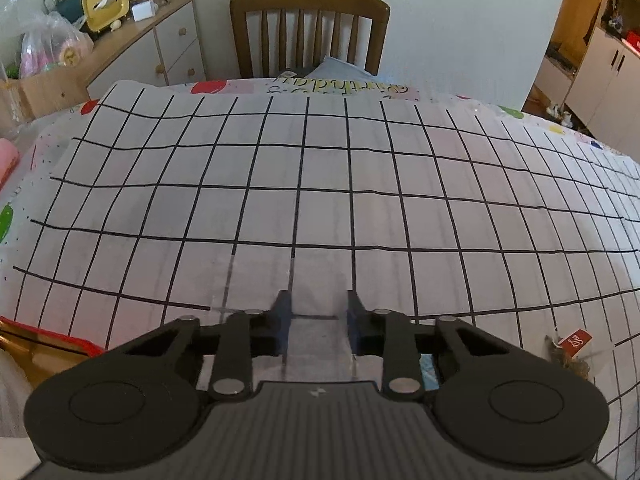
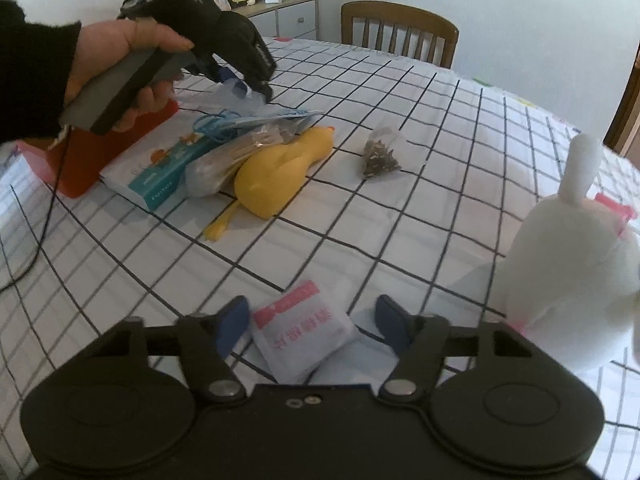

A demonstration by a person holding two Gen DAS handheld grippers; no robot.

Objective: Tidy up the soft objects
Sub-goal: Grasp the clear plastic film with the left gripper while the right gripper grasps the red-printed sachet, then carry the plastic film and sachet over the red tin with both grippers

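Note:
My left gripper (image 1: 319,316) is shut on a clear plastic bag (image 1: 256,280) that hangs over the checked tablecloth (image 1: 320,180). The right wrist view shows it (image 2: 250,86) in a person's hand at the top left, above a pile. My right gripper (image 2: 308,326) is low at the near table edge, its jaws open around a white sachet with pink print (image 2: 304,332); the right pad stands apart from it. The pile holds a yellow rubber chicken (image 2: 280,172), a teal tissue pack (image 2: 160,178) and a clear packet (image 2: 218,164). A white plush rabbit (image 2: 572,272) stands to the right.
A small pouch of dried leaves (image 2: 380,152) lies mid-table, also seen as a pouch (image 1: 568,354) at the left view's right edge. A red box (image 2: 100,152) sits behind the pile. A wooden chair (image 1: 308,32) and a cabinet (image 1: 160,52) stand beyond the far edge.

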